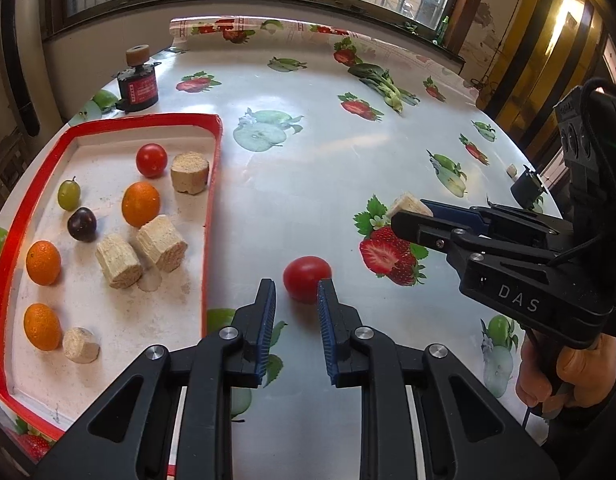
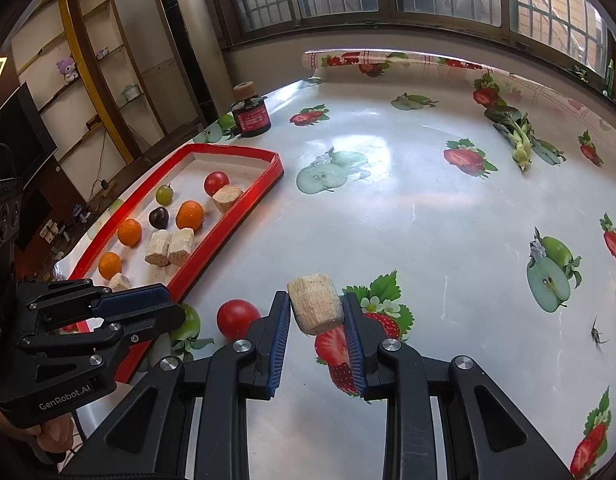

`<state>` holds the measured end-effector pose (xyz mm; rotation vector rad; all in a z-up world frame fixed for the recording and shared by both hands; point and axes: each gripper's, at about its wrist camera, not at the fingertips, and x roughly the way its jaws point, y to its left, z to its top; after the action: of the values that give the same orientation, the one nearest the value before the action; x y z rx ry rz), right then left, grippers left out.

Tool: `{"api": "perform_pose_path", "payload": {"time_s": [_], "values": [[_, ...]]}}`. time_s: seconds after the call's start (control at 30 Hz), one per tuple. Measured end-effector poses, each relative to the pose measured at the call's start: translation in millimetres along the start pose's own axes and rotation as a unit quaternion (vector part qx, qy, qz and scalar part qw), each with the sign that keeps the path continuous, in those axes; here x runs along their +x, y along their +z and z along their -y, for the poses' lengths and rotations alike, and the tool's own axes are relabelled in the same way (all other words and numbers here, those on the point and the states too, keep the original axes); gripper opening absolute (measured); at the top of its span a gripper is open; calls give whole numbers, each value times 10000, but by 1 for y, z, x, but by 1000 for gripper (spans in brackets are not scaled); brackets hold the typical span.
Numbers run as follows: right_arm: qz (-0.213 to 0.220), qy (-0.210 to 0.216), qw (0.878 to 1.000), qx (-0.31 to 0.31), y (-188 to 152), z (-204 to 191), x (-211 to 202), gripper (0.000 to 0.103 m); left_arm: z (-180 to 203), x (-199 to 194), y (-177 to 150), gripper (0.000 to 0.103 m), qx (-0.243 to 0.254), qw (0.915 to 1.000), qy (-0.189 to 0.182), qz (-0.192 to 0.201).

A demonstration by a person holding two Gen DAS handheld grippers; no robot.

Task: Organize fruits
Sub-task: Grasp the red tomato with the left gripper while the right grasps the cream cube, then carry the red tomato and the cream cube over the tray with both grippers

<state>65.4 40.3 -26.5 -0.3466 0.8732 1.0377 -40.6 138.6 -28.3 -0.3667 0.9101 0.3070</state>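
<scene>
here, left gripper (image 1: pixel 296 286): fingers spread apart, nothing held, tips just short of the red tomato (image 1: pixel 307 283) on the table (image 1: pixel 308 160).
right gripper (image 2: pixel 315 304): pinching a tan corn piece (image 2: pixel 315 305).
red tray (image 1: pixel 212 184): to the left, with oranges, grapes, a tomato and more corn pieces.

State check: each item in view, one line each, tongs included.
left tongs: open, tips astride the loose tomato, not closed on it
right tongs: shut on beige cylinder block
beige cylinder block: gripped between the pads
loose tomato: on the tablecloth, outside the tray
red tray: holds fruit and beige blocks
dark jar: upright, stoppered
leafy green: lying flat on the table
</scene>
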Motion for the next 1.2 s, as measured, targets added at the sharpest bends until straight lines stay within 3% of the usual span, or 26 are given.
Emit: {"api": "perform_pose_path", "payload": {"time_s": [0.2,0.27,0.4,0.57,0.63,0.67,0.7,0.8,0.87,1.2], "values": [[-9,-115,9998,191,-7,22,-6,27,18,31,6,36,314,9989,318,-171],[-15,-154,9996,253,-9,29,-7,28,20,35,7,36,418,9979,475,-145],[-3,-192,9992,342,-11,38,-11,28,17,33,8,28,442,9978,480,-95],[24,-177,9992,350,-11,36,-12,28,13,33,7,29,377,9985,391,-74],[34,-170,9993,323,-10,33,-13,27,13,41,5,42,305,9984,361,-320],[35,-165,9994,313,-10,32,-13,27,14,47,3,43,266,9984,277,-421],[36,-158,9994,311,-10,31,-13,27,17,46,0,43,342,9985,331,-283],[60,-164,9994,303,-10,30,-15,27,22,45,-4,30,468,9977,422,-264],[69,-177,9994,298,-10,30,-17,27,19,42,-3,30,392,9984,291,-278],[106,-128,9997,184,-5,17,-21,27,3,10,-8,30,309,9987,417,-1]]}}
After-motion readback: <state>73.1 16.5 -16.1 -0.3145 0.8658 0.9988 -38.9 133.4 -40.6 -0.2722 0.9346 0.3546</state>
